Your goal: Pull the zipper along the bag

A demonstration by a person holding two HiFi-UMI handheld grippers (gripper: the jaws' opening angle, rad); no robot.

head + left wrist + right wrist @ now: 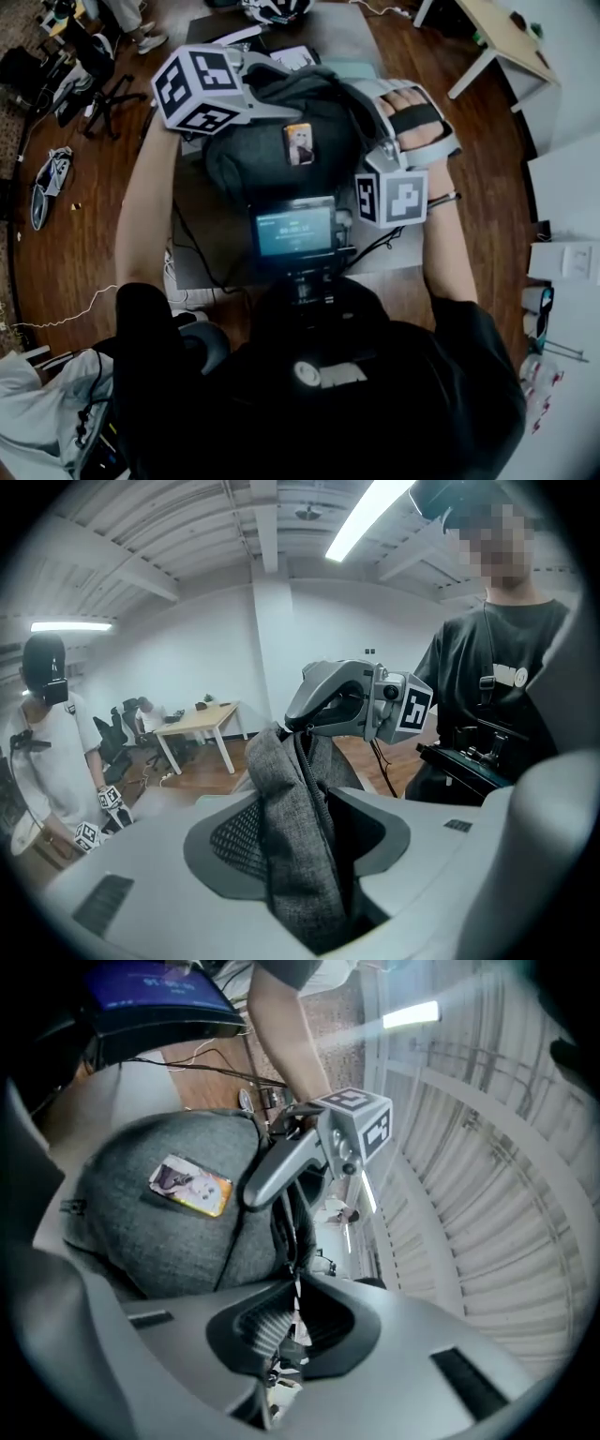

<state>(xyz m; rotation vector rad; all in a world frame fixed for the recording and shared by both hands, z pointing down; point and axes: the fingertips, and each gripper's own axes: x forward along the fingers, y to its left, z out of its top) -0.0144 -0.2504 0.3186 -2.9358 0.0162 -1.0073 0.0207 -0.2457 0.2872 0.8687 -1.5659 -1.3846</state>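
Bag (272, 150) sits between your two tools, grey, lying on the table (337, 37) with its rounded face up and a small card (299, 143) on that face. Your left gripper (300, 855) is part-way closed on a fold of the bag's fabric, pads pressing it from both sides. The zipper (314, 799) runs right alongside that fold. Follow its line: it leaves your left jaws and goes straight ahead and upward, long axis pointing at your right gripper (295, 1326) just beyond. From the right side it's the same line read the other way, running out from the jaw tips toward the left tool. Your right jaws are narrow, pinched on the pull (298, 1302), a thin pale tab that passes down between the pads. That puts the pull at the zipper's near end, right at your right fingertips. The card lies off to the left of the right jaws, on the bag's flank. Beside the fold in your left jaws there's a dark opening; what's inside the bag can't be made out.
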